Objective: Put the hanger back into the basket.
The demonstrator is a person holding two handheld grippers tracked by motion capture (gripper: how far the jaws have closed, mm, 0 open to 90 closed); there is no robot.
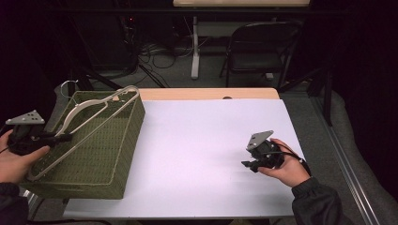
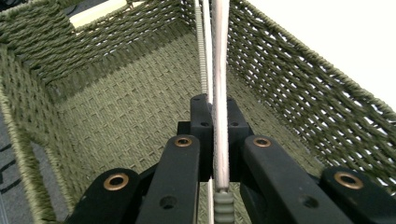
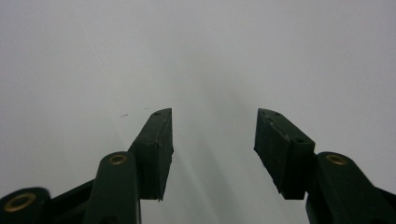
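Observation:
A cream clothes hanger (image 1: 96,107) lies slanted over the open top of a green woven basket (image 1: 94,180) at the table's left end, its hook (image 1: 70,85) at the far corner. My left gripper (image 1: 65,137) is shut on the hanger's near arm, above the basket's left rim. In the left gripper view the hanger (image 2: 219,70) runs straight out between the closed jaws of the left gripper (image 2: 215,107), over the basket's bare woven floor (image 2: 116,112). My right gripper (image 1: 248,165) rests low over the white tabletop at the right. It stands open (image 3: 214,126) with nothing between its pads.
The white table cover (image 1: 202,140) spreads between basket and right hand, with a wooden strip (image 1: 206,93) at its far edge. Behind the table are a black folding chair (image 1: 260,47), a white desk leg (image 1: 195,47) and floor cables (image 1: 155,51).

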